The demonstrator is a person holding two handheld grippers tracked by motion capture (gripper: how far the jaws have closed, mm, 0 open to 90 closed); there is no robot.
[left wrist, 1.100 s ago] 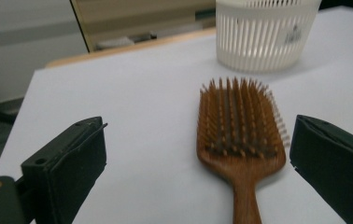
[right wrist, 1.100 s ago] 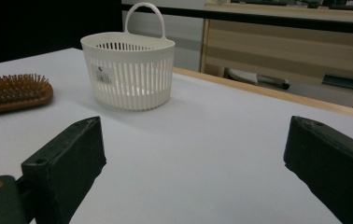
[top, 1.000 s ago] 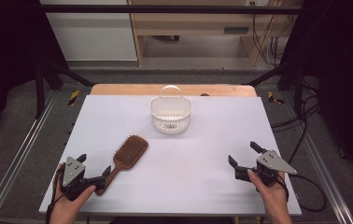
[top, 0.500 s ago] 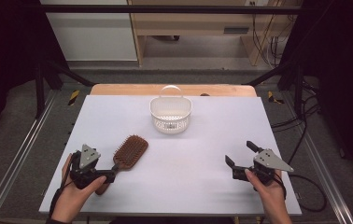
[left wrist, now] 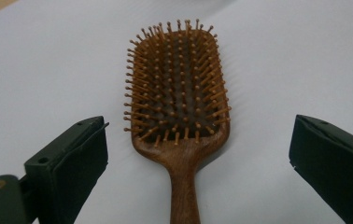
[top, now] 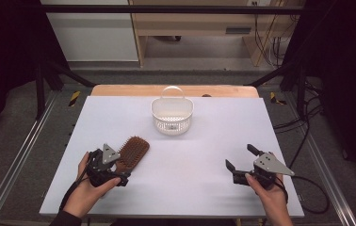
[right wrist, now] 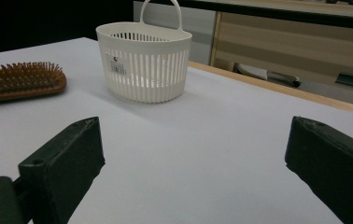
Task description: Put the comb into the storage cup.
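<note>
A brown wooden paddle hairbrush lies bristles up on the white table at the front left, its handle pointing toward the person. My left gripper is over that handle. In the left gripper view it is open wide, one jaw on each side of the hairbrush handle, and neither jaw touches it. A white slotted plastic basket with a hoop handle stands upright at the middle back. My right gripper is held at the front right, open and empty, facing the basket and hairbrush.
The white tabletop ends in a wooden strip at the far edge. Metal rails run along both sides of the table. Cables trail off its right side. Bare surface lies between the two grippers.
My left gripper has moved right and forward from the table's front left corner to the hairbrush handle, which it now straddles. The right gripper has hardly shifted.
</note>
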